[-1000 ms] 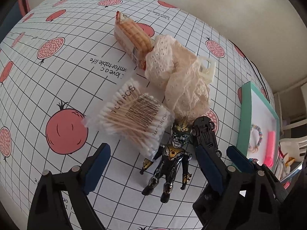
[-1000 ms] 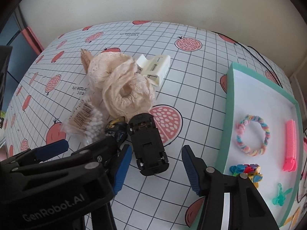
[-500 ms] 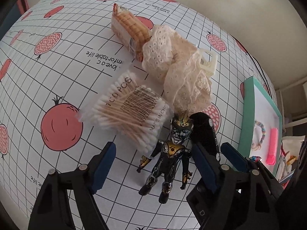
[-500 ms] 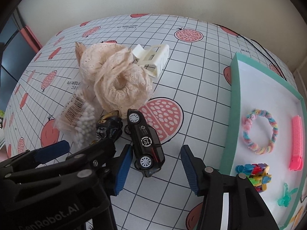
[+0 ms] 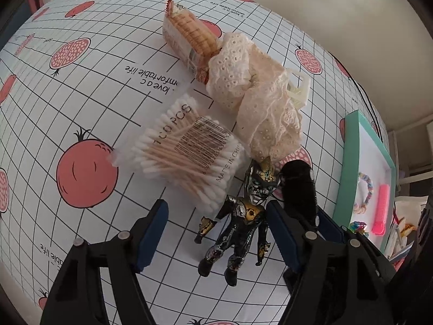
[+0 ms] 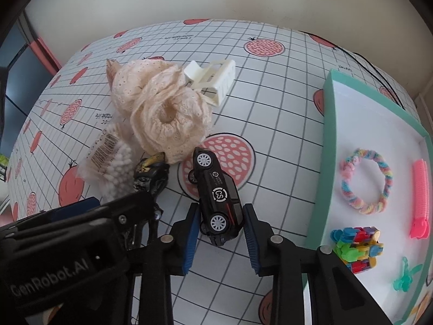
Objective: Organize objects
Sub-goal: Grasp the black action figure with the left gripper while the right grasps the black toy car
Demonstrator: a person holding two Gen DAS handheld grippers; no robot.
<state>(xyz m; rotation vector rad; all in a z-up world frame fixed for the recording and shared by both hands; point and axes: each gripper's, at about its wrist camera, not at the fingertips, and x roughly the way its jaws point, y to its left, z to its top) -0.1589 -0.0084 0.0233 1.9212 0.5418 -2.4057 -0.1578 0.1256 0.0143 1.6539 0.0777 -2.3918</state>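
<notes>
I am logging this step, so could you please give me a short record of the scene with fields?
surface: table with a grid-and-fruit cloth
right tool: closing around the black toy car, pads at its sides, contact unclear
left tool: open, above the toy figure
loose items: bag of cotton swabs, lace cloth, pack of biscuits, white clip
tray: holds a braided ring, pink comb, bright blocks, green clip
</notes>
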